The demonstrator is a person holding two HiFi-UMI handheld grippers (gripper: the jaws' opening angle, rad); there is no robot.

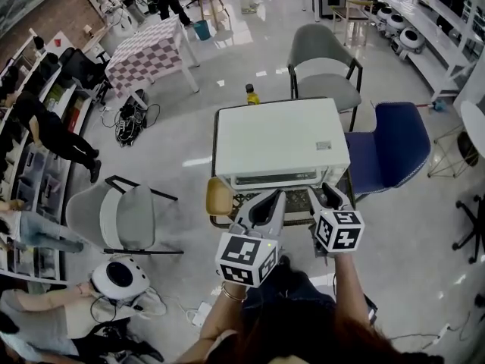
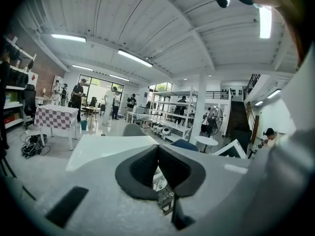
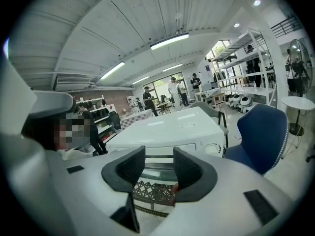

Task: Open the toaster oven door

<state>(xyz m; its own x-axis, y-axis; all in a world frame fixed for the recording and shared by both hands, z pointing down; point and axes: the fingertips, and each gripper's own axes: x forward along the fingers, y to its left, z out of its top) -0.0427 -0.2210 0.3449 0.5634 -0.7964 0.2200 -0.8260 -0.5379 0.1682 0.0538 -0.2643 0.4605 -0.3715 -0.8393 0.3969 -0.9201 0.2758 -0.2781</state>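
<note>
The toaster oven door (image 3: 157, 170) lies straight ahead of the spread, empty right tool (image 3: 158, 151), its handle (image 3: 157, 161) running across the frame.

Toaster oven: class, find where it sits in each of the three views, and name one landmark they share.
Head view: toaster oven at centre, white top showing.
Left gripper view: toaster oven left of centre, low, white top only.
Right gripper view: toaster oven at centre, front toward the camera.
Shared landmark: the blue chair beside it.
</note>
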